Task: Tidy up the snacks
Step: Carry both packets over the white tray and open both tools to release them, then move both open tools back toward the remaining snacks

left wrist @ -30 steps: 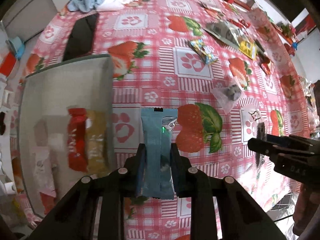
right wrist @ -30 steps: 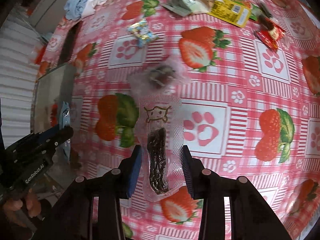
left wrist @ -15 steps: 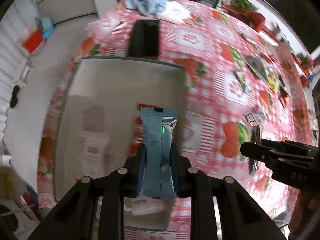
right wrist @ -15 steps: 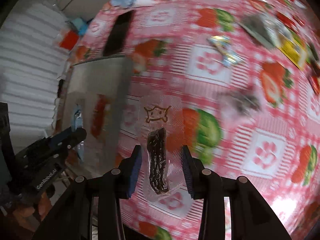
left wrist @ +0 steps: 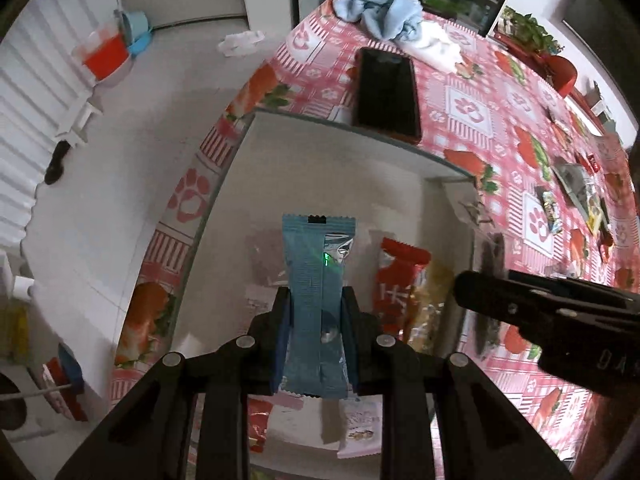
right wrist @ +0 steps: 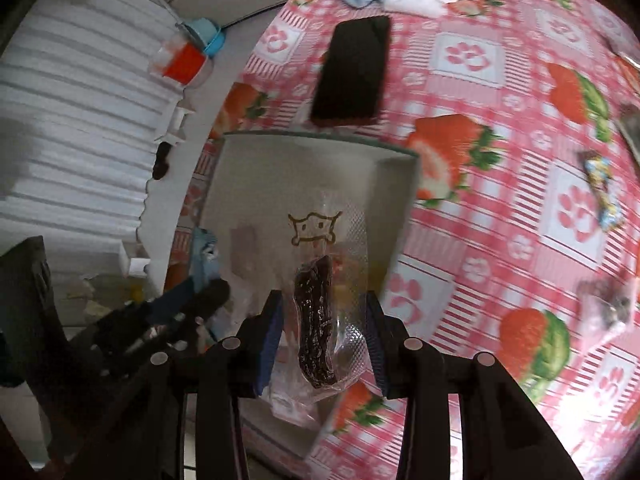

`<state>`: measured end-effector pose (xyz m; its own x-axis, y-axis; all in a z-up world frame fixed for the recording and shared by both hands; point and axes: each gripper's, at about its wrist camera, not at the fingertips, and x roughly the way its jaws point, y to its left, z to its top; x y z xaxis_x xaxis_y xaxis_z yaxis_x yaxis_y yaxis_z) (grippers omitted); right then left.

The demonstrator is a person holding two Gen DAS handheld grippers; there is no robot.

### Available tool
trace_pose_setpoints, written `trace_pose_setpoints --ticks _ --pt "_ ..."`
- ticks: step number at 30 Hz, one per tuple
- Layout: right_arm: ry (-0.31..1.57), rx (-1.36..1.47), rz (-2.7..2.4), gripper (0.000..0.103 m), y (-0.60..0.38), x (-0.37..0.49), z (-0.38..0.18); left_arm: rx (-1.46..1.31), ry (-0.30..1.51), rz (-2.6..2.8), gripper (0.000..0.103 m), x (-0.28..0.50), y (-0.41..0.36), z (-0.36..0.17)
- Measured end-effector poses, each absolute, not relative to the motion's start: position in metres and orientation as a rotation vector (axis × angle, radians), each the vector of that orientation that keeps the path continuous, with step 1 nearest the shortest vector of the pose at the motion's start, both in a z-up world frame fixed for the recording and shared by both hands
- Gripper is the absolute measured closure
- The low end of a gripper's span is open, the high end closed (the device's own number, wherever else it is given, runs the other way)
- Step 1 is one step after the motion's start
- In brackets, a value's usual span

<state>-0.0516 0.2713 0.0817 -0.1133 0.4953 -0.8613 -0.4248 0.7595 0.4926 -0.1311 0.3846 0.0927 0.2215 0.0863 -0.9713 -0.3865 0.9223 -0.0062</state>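
Observation:
My left gripper (left wrist: 316, 324) is shut on a blue snack packet (left wrist: 316, 280) and hangs over the grey open box (left wrist: 312, 160), which holds a red packet (left wrist: 394, 288), a yellow packet (left wrist: 428, 308) and pale ones. My right gripper (right wrist: 324, 320) is shut on a clear pouch with a dark meat strip (right wrist: 316, 320) and a cartoon face, above the same box (right wrist: 280, 160) near its right wall. In the left wrist view the right gripper (left wrist: 560, 320) enters from the right; in the right wrist view the left gripper (right wrist: 192, 300) shows at lower left.
A black phone (left wrist: 386, 92) lies on the strawberry tablecloth (left wrist: 472, 112) just beyond the box. Blue and white cloths (left wrist: 380, 4) sit at the far table end. Several loose snack packets (left wrist: 576, 188) lie to the right. The table edge and floor (left wrist: 140, 140) are left of the box.
Both grippers have carried their packets leftward from over the tablecloth to over the grey box. The grips have not changed.

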Motion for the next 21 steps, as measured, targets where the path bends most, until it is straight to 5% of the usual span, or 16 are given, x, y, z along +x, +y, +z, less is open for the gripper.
trace_pose_setpoints --ticks 10,13,15,17,21 --pt "1.536 0.019 0.766 0.06 0.296 -0.057 0.062 -0.265 1.353 0.343 0.075 -0.136 0.391 0.077" --pt "1.546 0.023 0.757 0.059 0.294 -0.055 0.061 -0.277 1.358 0.334 0.054 -0.138 0.39 0.076" --pt "1.547 0.023 0.746 0.044 0.29 -0.054 0.061 -0.274 1.344 0.331 0.039 -0.14 0.388 0.078" --pt "1.539 0.033 0.738 0.024 0.285 -0.053 0.065 -0.269 1.337 0.323 0.035 -0.141 0.385 0.08" --pt "1.532 0.053 0.725 0.022 0.273 -0.05 0.069 -0.278 1.327 0.294 0.031 -0.141 0.38 0.083"
